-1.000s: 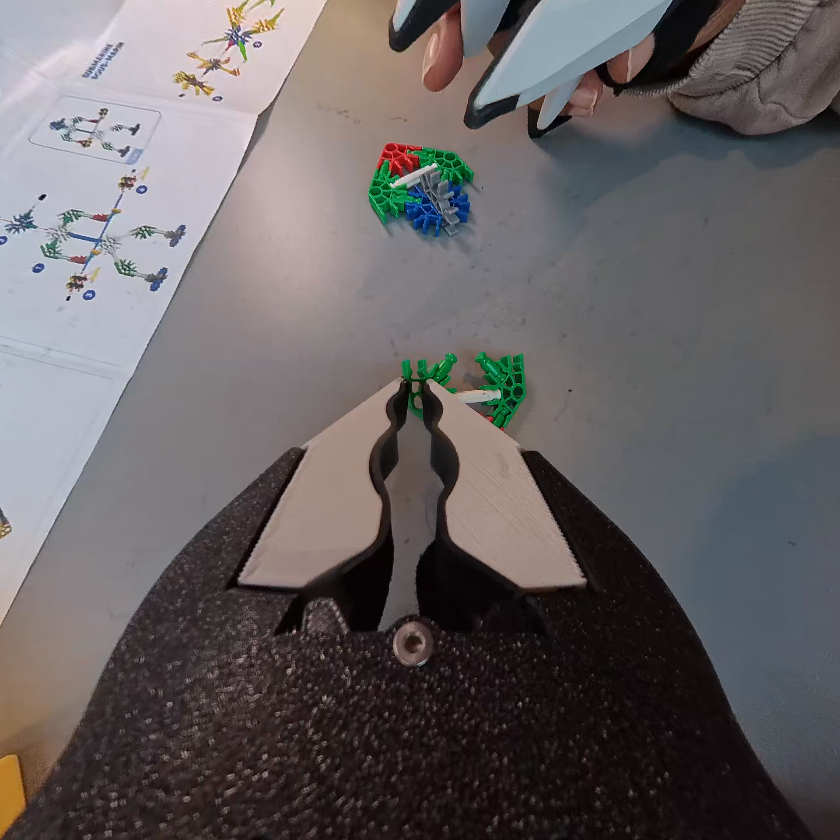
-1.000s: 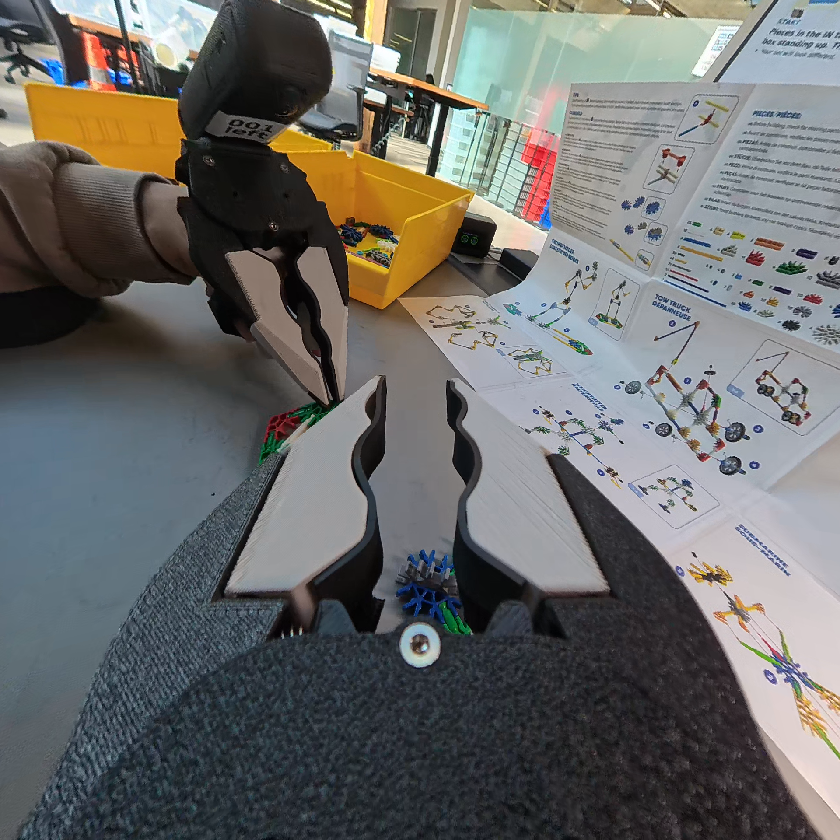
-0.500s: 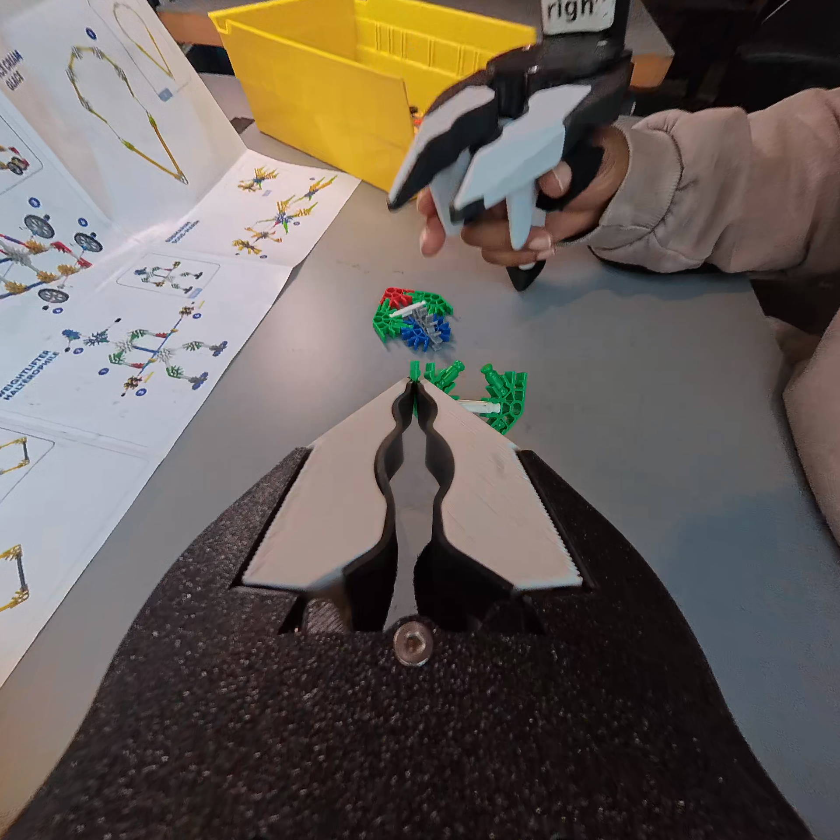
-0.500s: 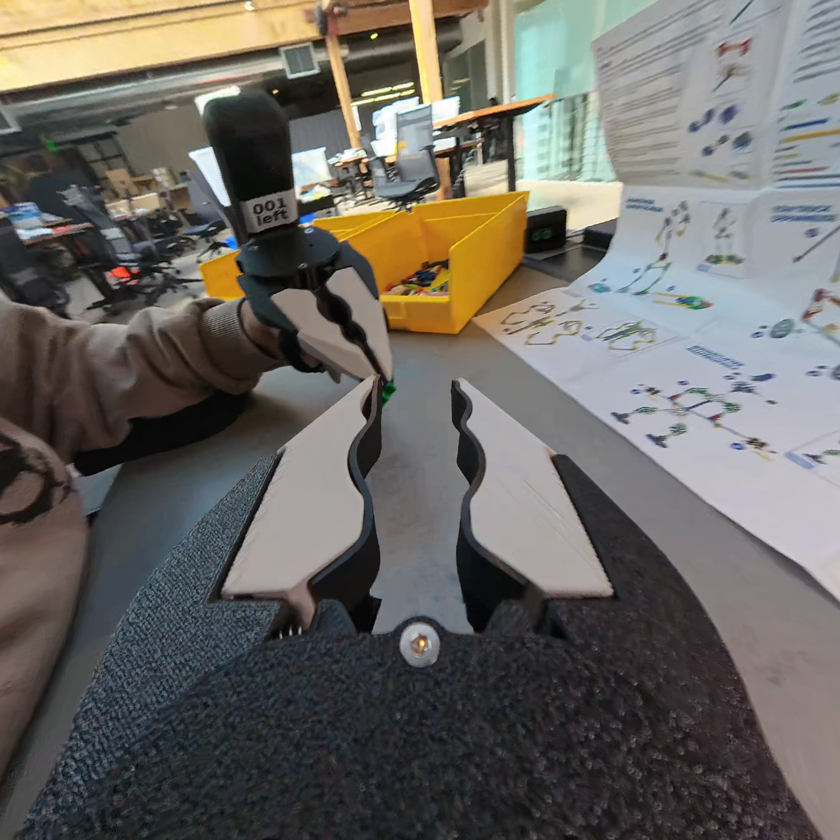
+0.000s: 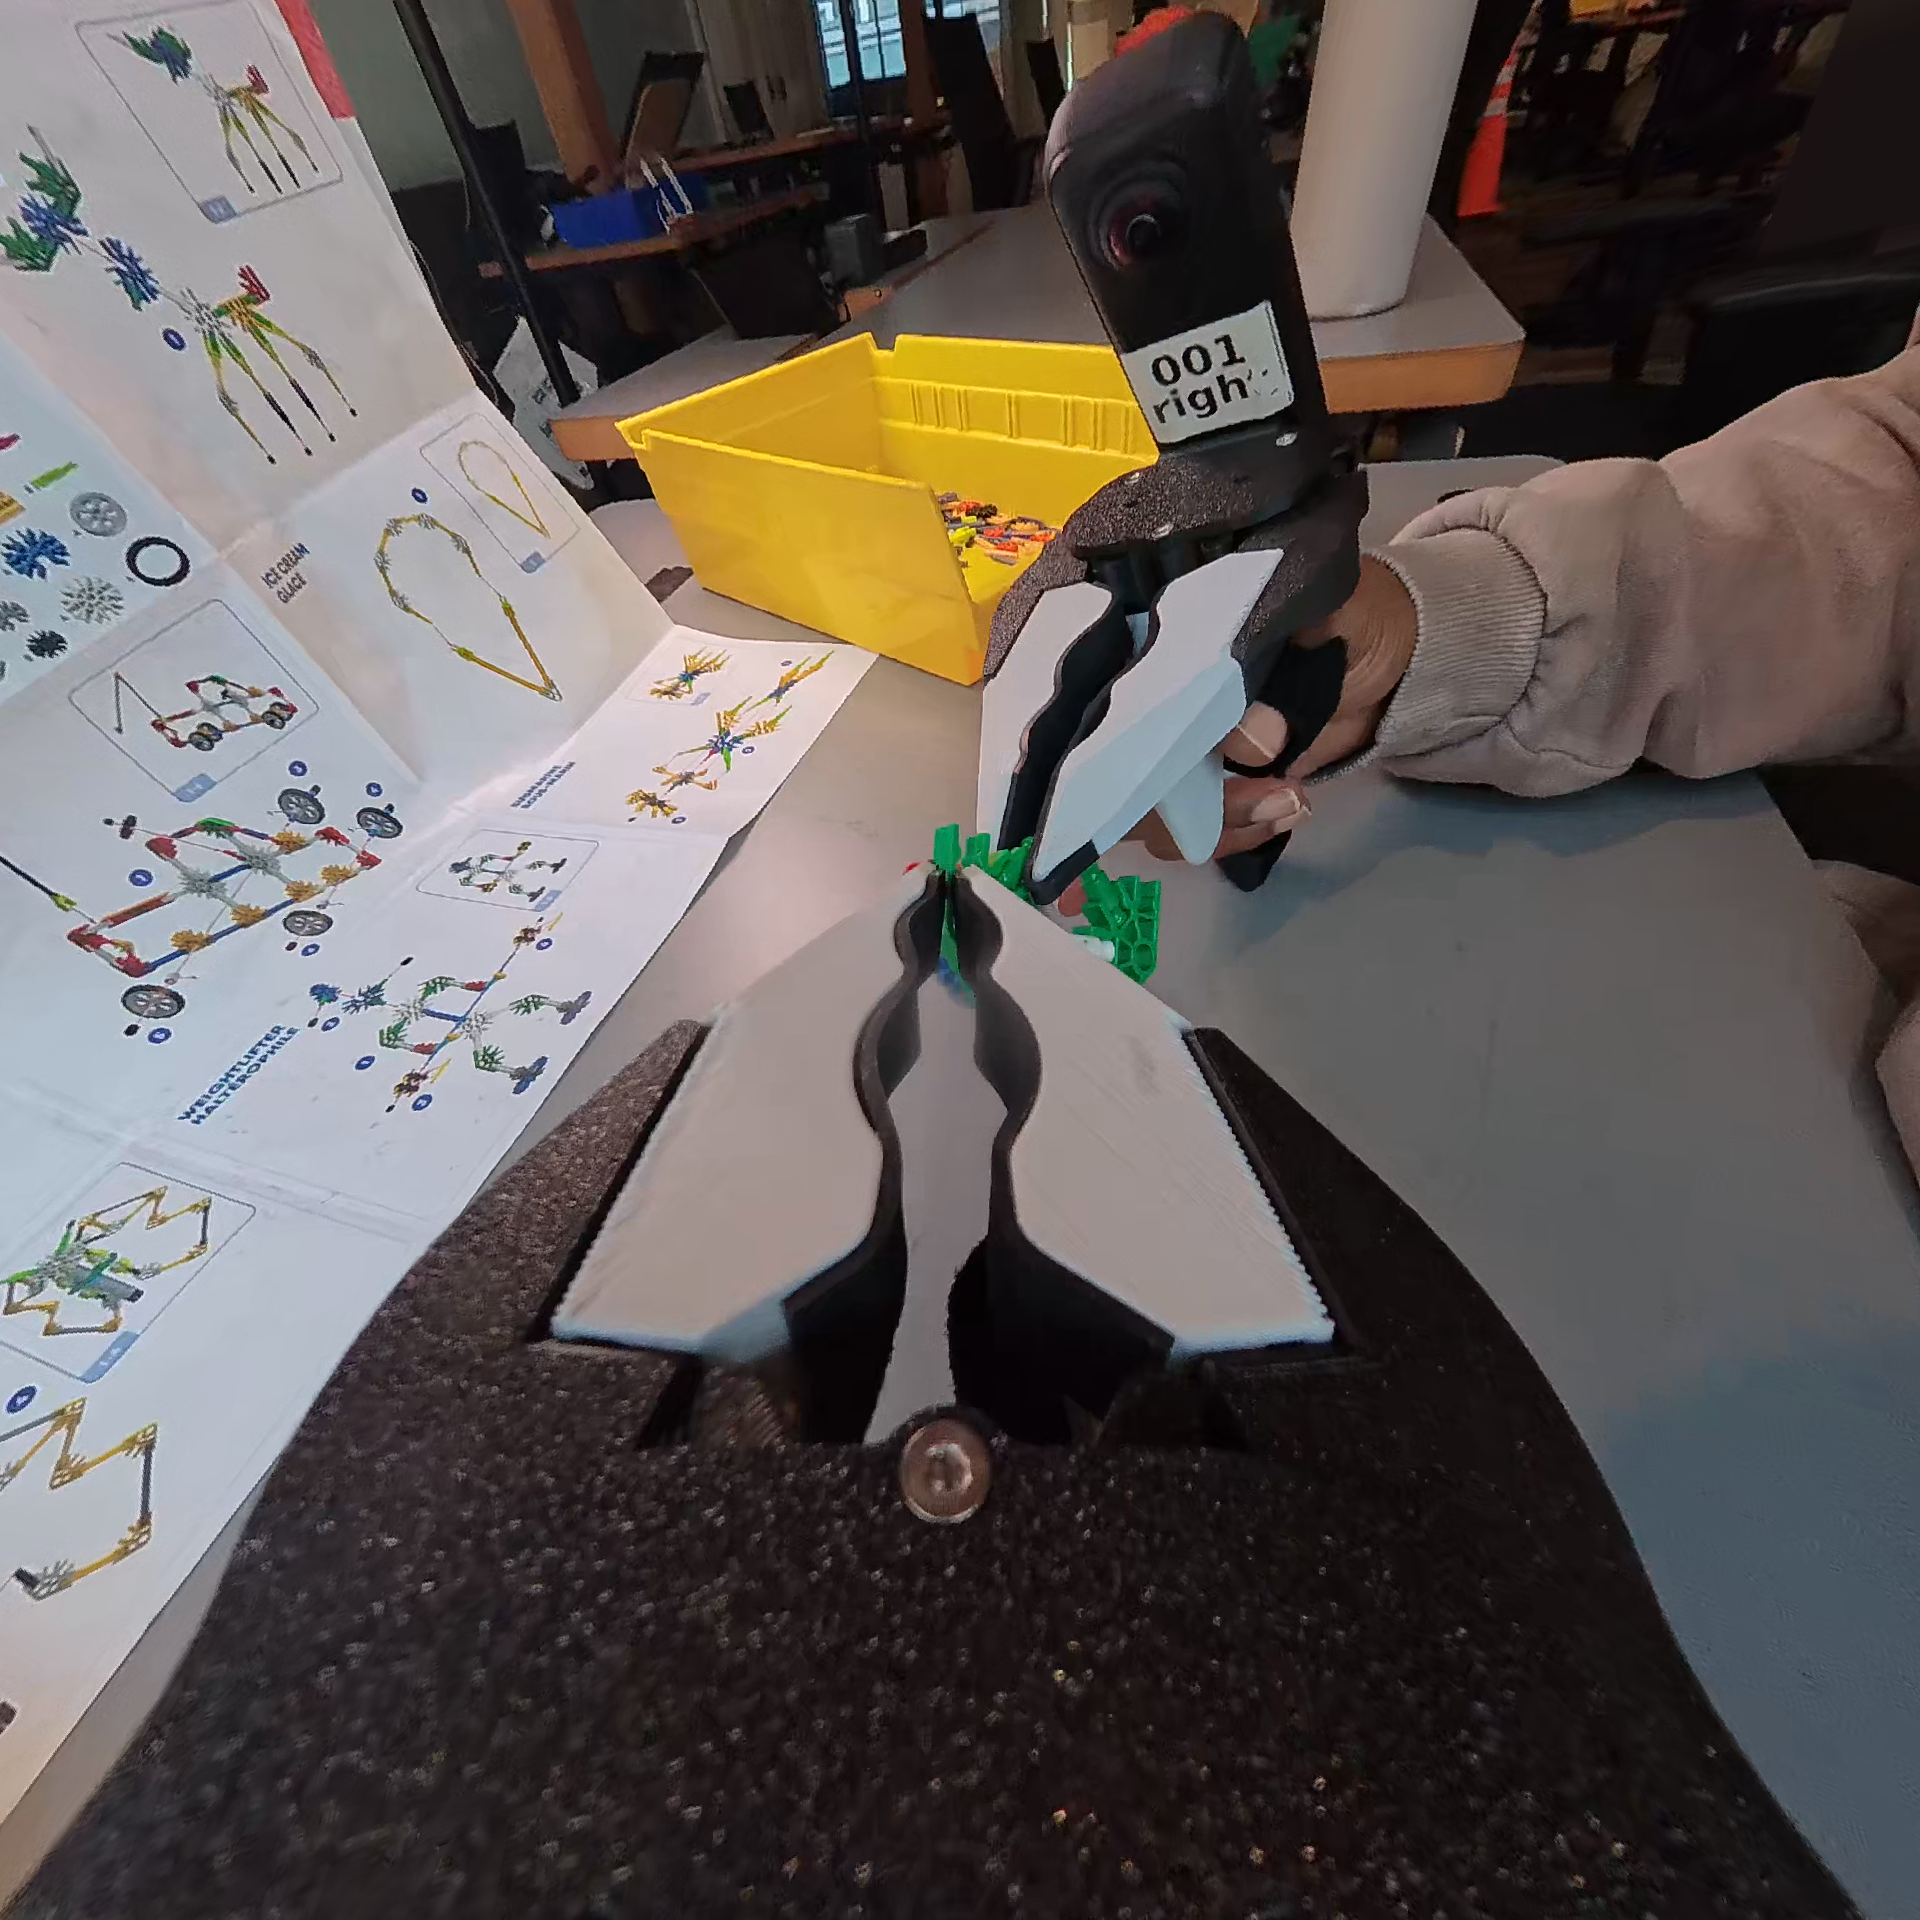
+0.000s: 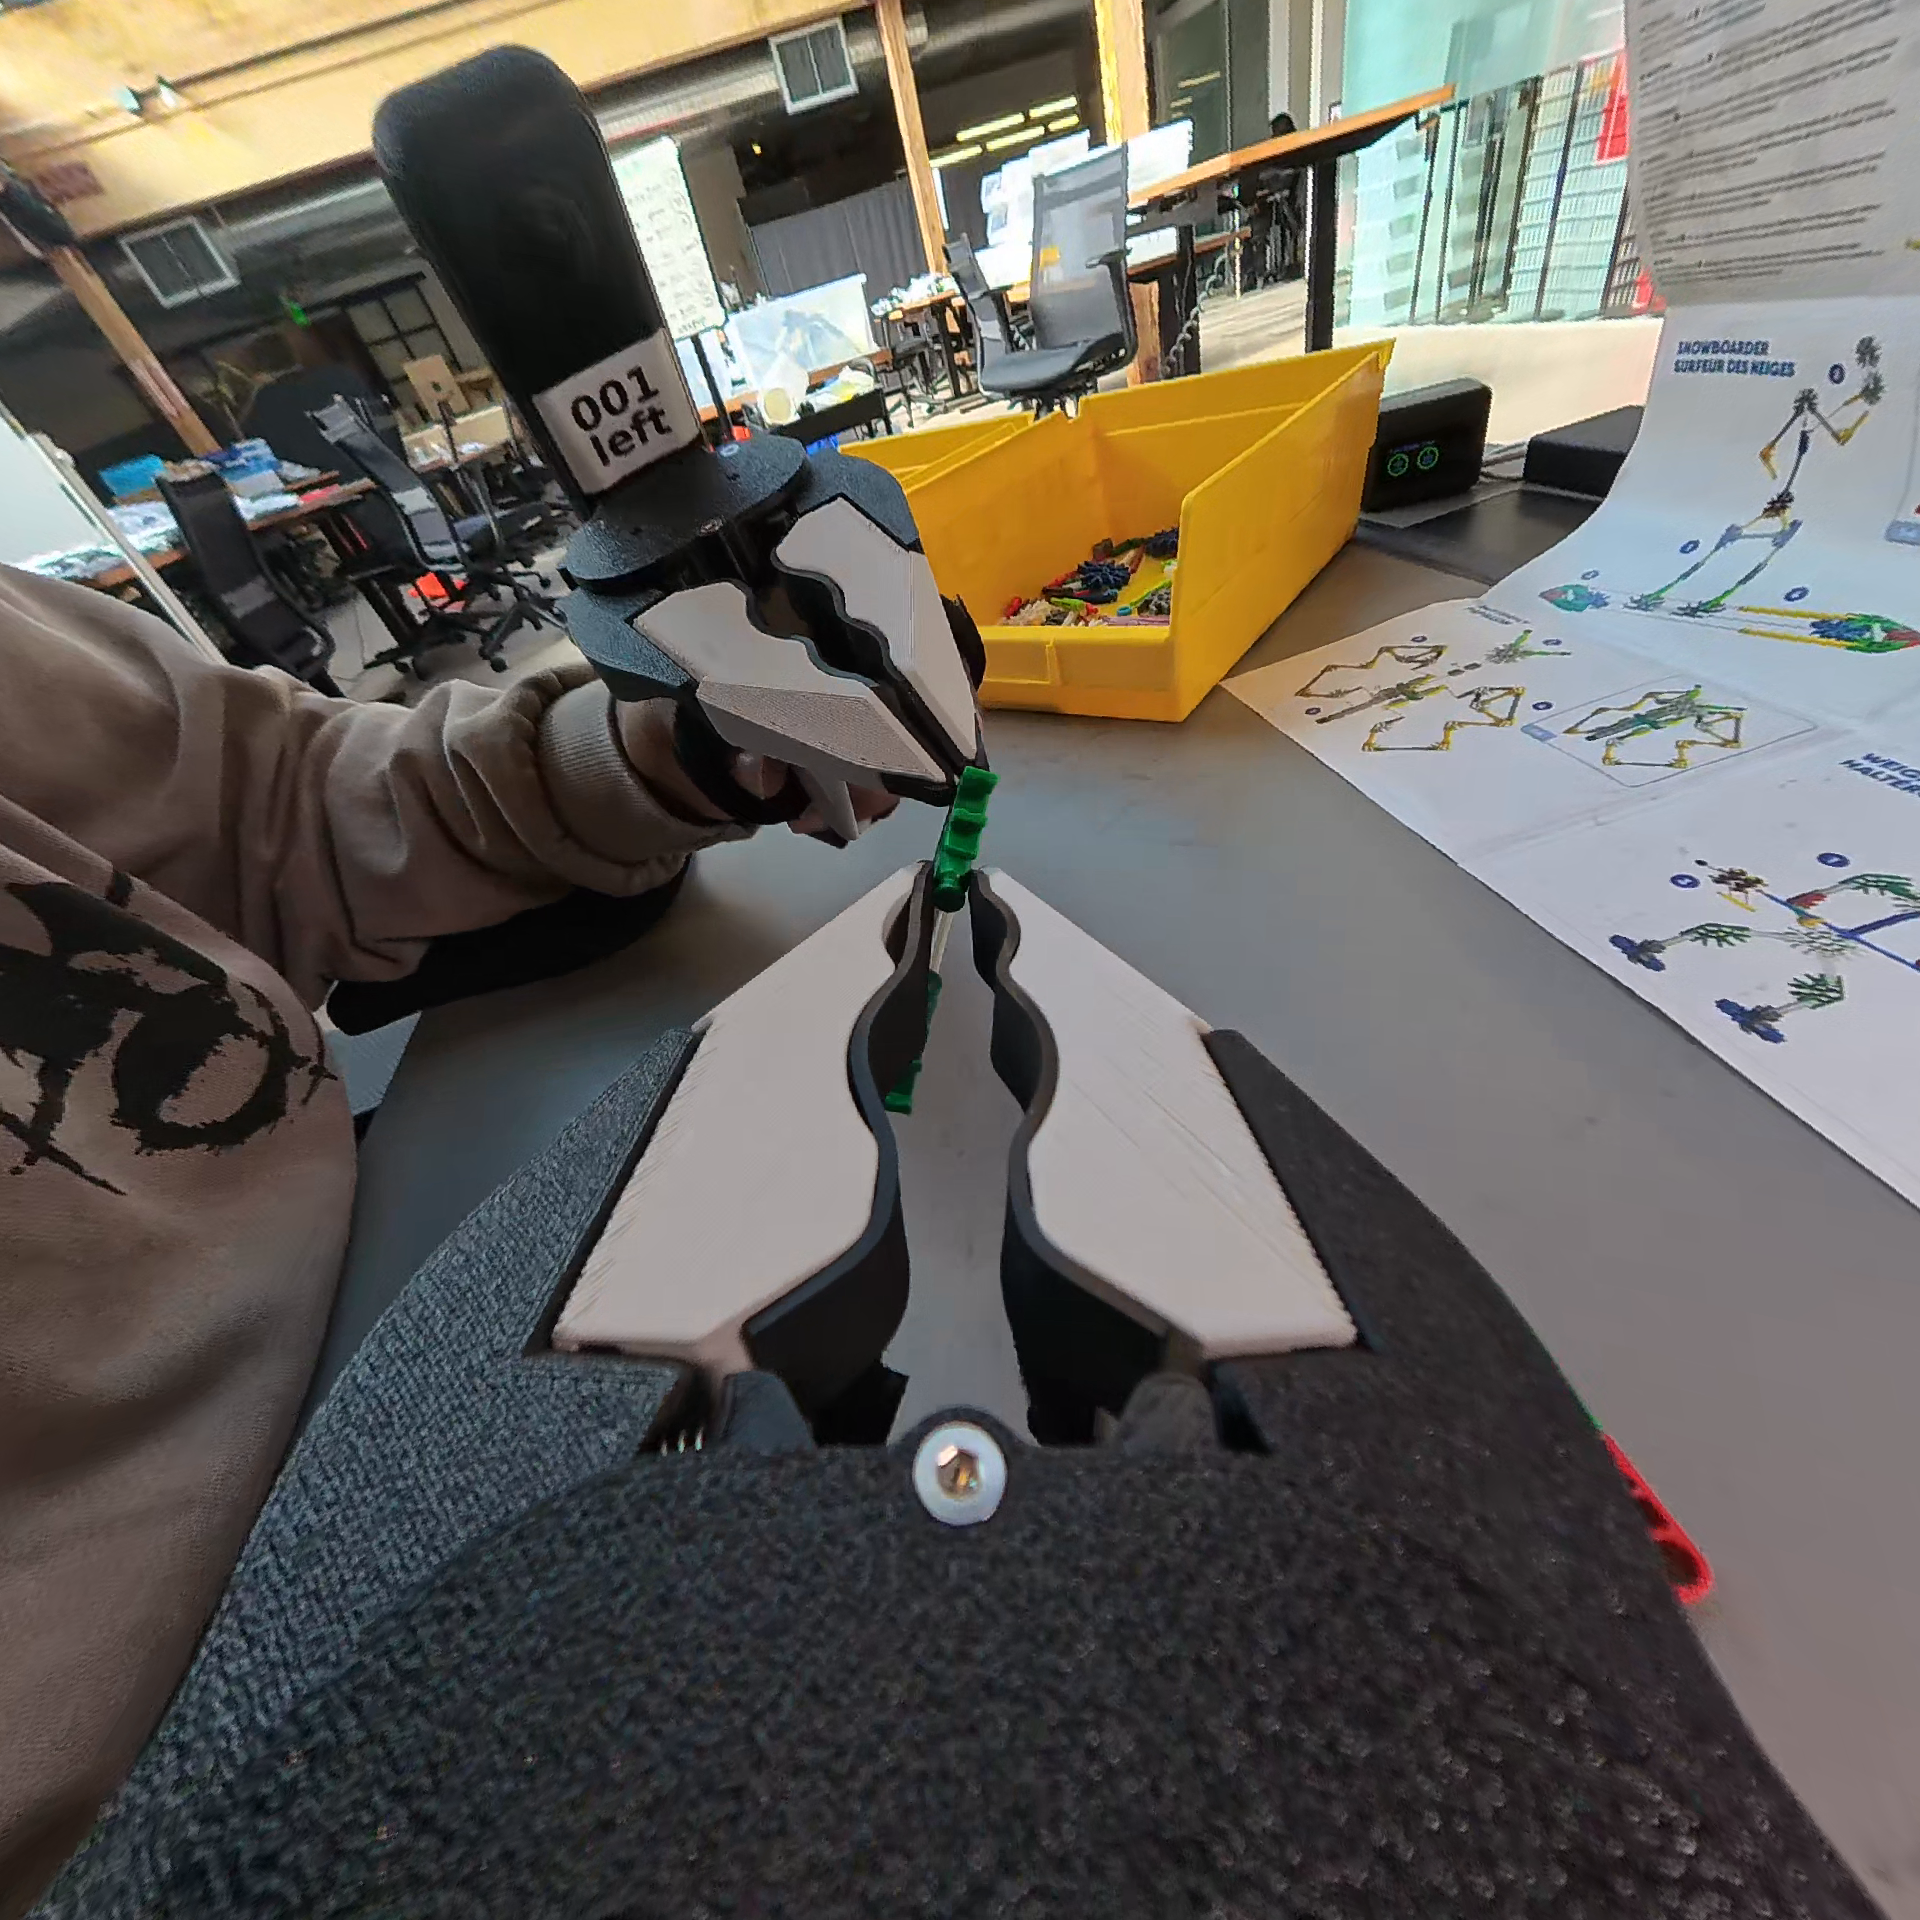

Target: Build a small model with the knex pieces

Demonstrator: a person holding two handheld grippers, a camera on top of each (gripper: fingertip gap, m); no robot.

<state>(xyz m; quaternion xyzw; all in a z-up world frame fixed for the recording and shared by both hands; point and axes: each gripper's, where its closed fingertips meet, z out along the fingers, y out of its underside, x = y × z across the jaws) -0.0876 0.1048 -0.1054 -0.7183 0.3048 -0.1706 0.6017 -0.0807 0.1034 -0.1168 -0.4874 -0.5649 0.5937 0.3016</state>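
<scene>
Two hand-held grippers meet over one green toy assembly above a grey bench (image 5: 1507, 1091).

The left hand-held gripper (image 5: 948, 881) pinches one end of the green connector assembly (image 6: 961, 831); the right hand-held gripper (image 6: 948, 883) clamps its other part. A yellow bin (image 6: 1195, 540) and instruction sheets (image 5: 343, 914) lie beyond.

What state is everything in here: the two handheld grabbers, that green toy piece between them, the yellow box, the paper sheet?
Left gripper: fingers shut on the green connector assembly.
Right gripper: fingers shut on the same assembly.
Green connector assembly: held off the table between both grippers.
Yellow bin: open-topped, holding loose building pieces.
Instruction sheet: unfolded, partly flat, partly standing up.
</scene>
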